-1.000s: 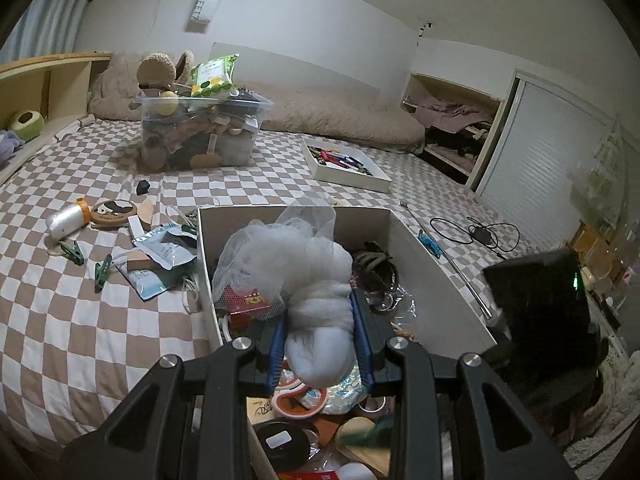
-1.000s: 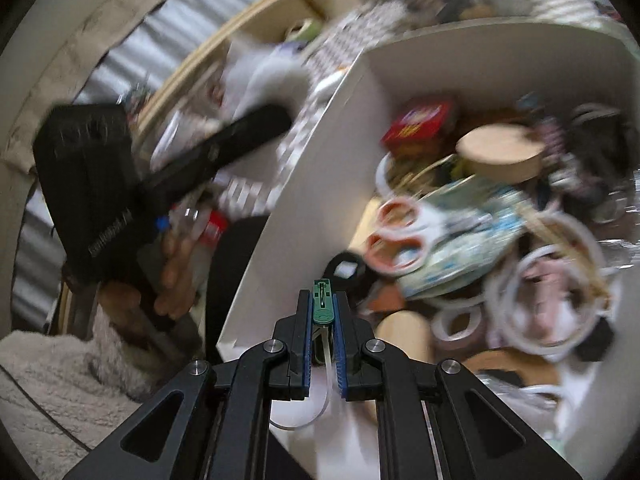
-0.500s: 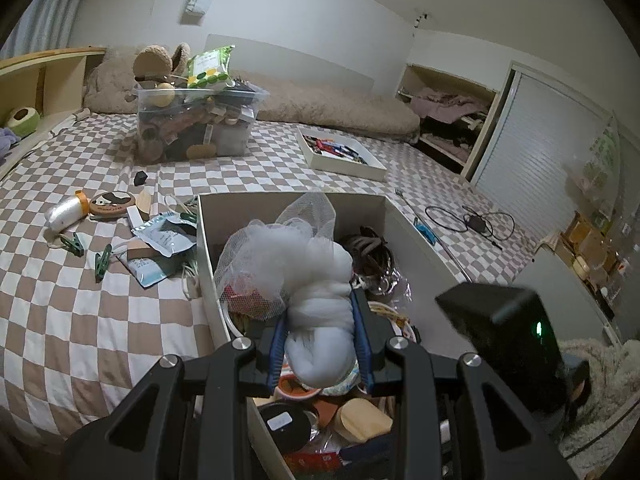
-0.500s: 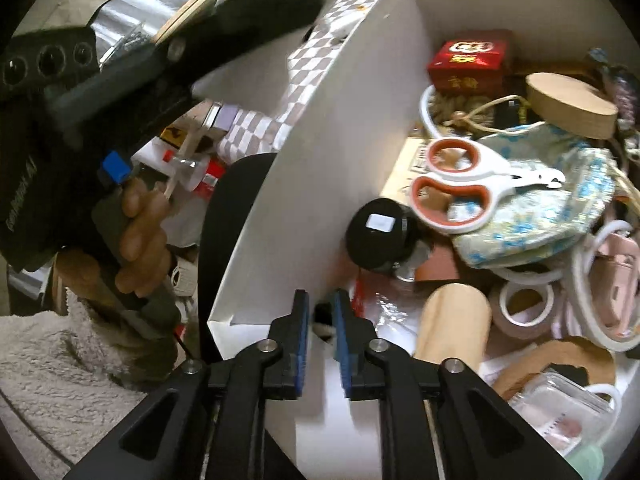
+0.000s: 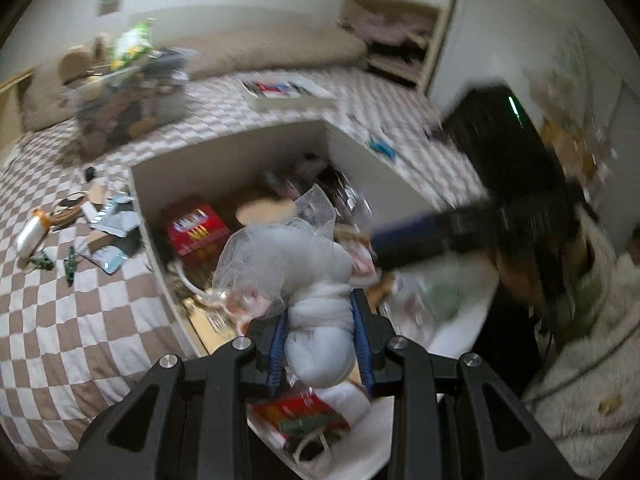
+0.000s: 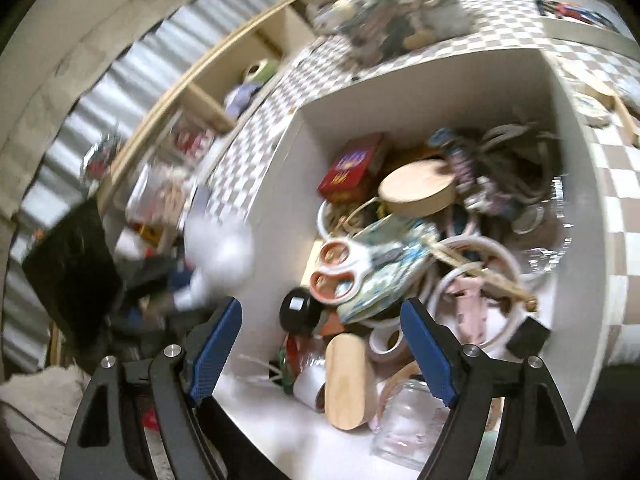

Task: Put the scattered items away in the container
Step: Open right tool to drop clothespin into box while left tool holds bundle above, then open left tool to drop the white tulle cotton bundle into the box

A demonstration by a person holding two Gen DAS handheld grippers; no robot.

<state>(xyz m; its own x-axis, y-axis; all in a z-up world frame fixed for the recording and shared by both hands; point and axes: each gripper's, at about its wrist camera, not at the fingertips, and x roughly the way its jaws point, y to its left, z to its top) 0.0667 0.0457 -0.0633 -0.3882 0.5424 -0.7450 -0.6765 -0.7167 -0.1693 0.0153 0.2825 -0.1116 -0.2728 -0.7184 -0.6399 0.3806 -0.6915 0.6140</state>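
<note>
A white open box (image 5: 224,168) sits on the checkered bed, crowded with scissors (image 6: 340,268), a red tin (image 6: 352,168), tape rolls and wooden lids. My left gripper (image 5: 320,320) is shut on a white mesh bundle (image 5: 288,256), held above the box's near end. My right gripper (image 6: 320,320) hangs over the box's near corner. Its jaws are opening wide, with nothing between them. A green clip with a white cord (image 6: 285,368) lies in the box below it. In the left wrist view, one blurred finger (image 5: 408,236) of the right gripper reaches in from the right.
Green clips (image 5: 70,264), a white bottle (image 5: 30,236) and foil packets (image 5: 112,240) lie scattered on the bed left of the box. Behind them stand a clear full bin (image 5: 128,108) and a flat white tray of pens (image 5: 284,92). A fleecy sleeve (image 5: 592,320) is at the right.
The right gripper has opened and let go of the green clip, which now lies in the box. It has also moved further over the box. The left gripper has shifted and rolled, still holding the bundle.
</note>
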